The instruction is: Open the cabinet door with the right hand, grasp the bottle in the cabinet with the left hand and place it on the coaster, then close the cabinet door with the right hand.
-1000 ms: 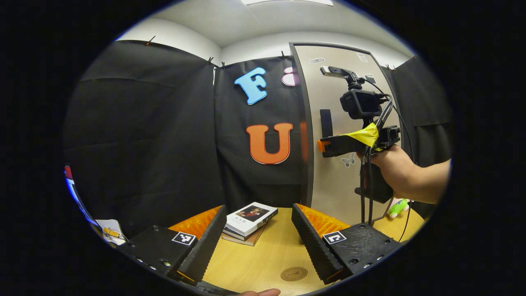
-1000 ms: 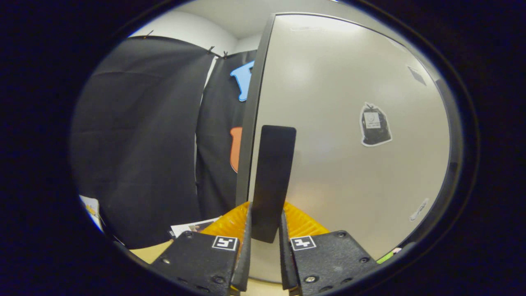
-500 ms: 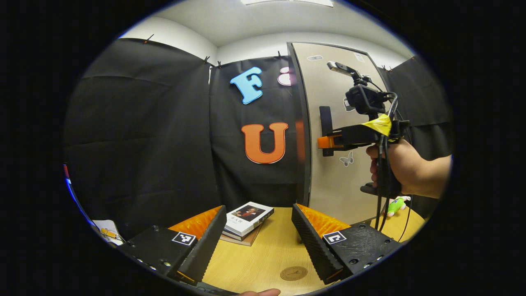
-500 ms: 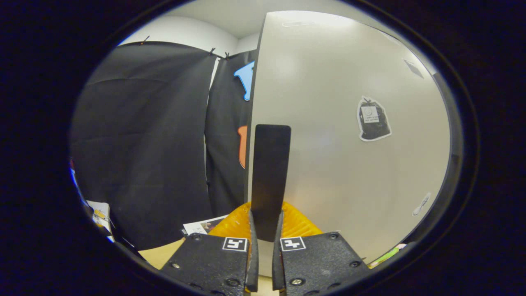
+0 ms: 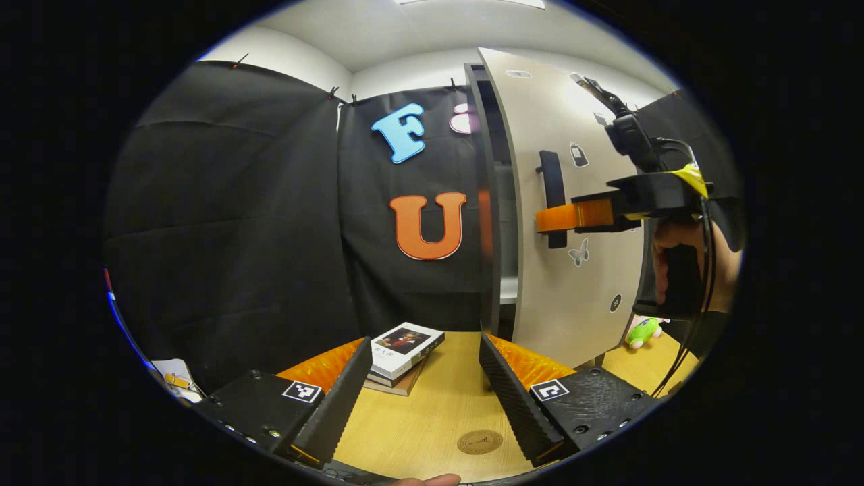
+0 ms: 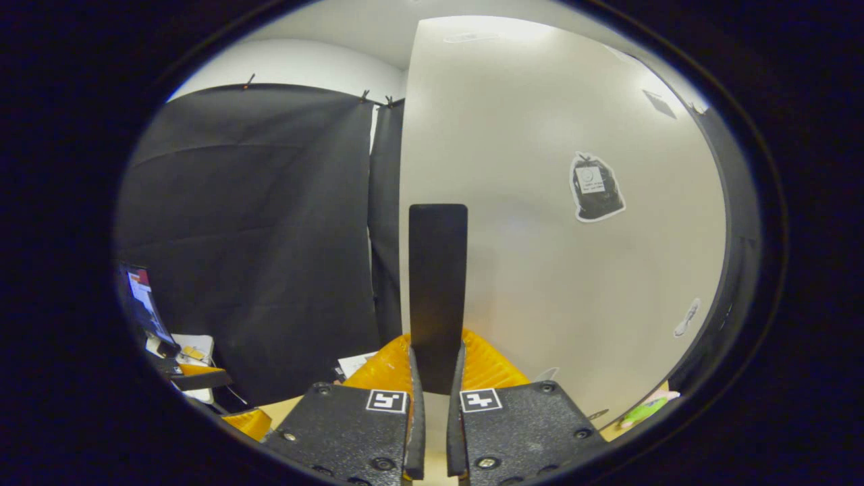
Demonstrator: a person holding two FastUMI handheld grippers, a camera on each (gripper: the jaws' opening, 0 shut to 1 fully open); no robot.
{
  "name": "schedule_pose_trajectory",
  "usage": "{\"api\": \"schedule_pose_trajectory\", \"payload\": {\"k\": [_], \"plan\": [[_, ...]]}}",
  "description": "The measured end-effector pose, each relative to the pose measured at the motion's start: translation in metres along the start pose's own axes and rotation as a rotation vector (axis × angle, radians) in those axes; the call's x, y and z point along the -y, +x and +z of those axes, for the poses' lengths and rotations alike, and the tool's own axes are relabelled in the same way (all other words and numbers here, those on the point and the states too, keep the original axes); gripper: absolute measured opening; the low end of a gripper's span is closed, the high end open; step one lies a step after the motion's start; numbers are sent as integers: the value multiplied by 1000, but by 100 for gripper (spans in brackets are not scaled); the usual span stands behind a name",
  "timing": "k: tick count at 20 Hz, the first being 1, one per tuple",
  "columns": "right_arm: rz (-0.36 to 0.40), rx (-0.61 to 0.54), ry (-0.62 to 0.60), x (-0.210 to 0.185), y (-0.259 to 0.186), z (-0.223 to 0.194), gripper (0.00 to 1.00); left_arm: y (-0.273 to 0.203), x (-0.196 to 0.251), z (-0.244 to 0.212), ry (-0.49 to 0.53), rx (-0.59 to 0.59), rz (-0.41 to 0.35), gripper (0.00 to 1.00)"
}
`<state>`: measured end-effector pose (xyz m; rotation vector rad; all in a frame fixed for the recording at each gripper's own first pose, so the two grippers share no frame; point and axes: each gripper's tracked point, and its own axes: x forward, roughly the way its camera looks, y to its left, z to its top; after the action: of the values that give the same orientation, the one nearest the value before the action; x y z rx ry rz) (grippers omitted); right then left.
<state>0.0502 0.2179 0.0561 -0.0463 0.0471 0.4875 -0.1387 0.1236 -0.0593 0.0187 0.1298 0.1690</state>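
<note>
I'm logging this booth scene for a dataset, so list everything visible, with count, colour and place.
cabinet door: 1, pale grey with small stickers, partly open, right of table
door handle: 1, black, vertical bar on the door
table: 1, light wood, under the left gripper
coaster: 1, brown, round, near table edge
books: small stack, white cover on top, far side of table
plush toy: 1, green, on table beyond the door
left gripper: 1, black with orange, fingers apart over the table
right gripper: 1, black with orange, both fingers pressed on the door handle
hand: 1, holding the right gripper's grip
</note>
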Motion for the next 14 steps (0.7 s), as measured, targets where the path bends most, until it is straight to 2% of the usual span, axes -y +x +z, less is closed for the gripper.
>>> {"api": "schedule_pose_trajectory", "payload": {"k": [10,14], "plan": [[113,-15,34,-2,-45,-4,16,21,23,-5,22,-13,-49,96],[193,1,47,0,-54,-6,15,42,30,3,61,12,-60,96]]}}
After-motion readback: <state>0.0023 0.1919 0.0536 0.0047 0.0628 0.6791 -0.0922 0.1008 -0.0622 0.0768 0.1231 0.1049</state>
